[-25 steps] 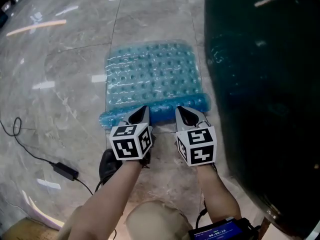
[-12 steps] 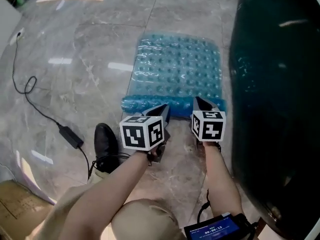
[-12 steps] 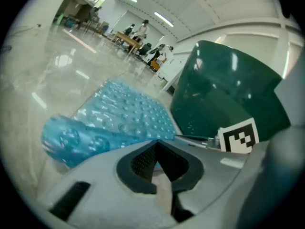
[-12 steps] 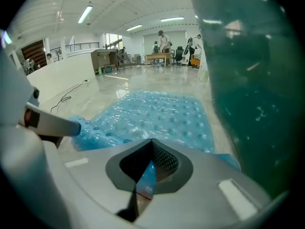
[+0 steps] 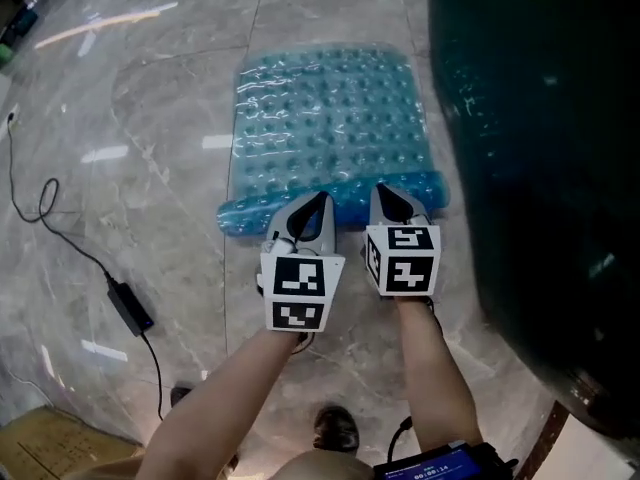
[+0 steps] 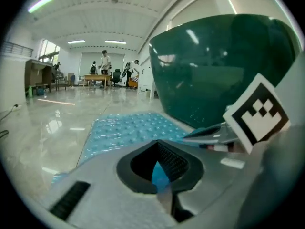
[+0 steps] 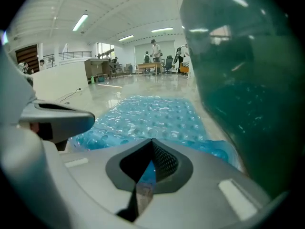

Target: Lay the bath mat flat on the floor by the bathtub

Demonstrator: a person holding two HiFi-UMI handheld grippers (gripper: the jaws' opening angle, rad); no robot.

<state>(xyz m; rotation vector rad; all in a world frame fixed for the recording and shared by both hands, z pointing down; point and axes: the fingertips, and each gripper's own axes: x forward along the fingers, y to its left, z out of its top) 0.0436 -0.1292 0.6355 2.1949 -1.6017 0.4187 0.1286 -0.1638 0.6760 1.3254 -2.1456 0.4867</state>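
Head view: flattening step, nearly done, with mat (image 5: 330,118) spread on floor (image 5: 150,168) at 12 o'clock, tub (image 5: 540,168) at 3 o'clock, near edge curled. Pinching that curl with left tongs (image 5: 312,208) and right tongs (image 5: 392,200), both pressed shut on it. Next, likely: draw toward 6 o'clock, lower until flat, release.

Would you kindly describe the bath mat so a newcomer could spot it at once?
Find the dark green bathtub on the right. On the marble floor beside it lies the bath mat. It alone is translucent blue and bumpy, its near edge rolled.
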